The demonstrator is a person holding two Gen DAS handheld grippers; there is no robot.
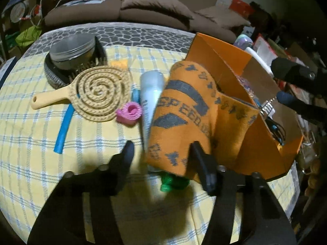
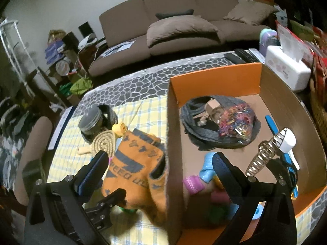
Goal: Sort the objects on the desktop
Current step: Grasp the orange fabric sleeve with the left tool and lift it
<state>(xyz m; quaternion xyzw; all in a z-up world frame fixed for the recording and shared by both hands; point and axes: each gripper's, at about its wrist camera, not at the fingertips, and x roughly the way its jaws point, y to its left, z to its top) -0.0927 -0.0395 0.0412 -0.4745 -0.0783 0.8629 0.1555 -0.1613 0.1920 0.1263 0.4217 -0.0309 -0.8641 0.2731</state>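
Note:
An orange cloth (image 1: 184, 110) with dark "SPEED" lettering lies slumped against the outer wall of the orange cardboard box (image 1: 220, 59). My left gripper (image 1: 162, 149) reaches down over the cloth's near end. Its right finger (image 1: 199, 155) touches the cloth, while the left finger stands a little clear of it, so the jaws are open. The cloth (image 2: 130, 163) and the box (image 2: 216, 81) also show in the right wrist view. There my right gripper (image 2: 159, 163) hangs wide open astride the box's near wall, holding nothing. A white tube (image 1: 151, 96) lies partly under the cloth.
On the yellow checked tablecloth (image 1: 30, 143) lie a beige spiral hairbrush (image 1: 98, 96), a pink roll (image 1: 129, 112), a blue stick (image 1: 64, 128), a green item (image 1: 171, 183) and a lidded jar (image 1: 71, 49). The box holds a dark pouch of hair ties (image 2: 237, 122), a comb clip (image 2: 263, 153) and ribbons.

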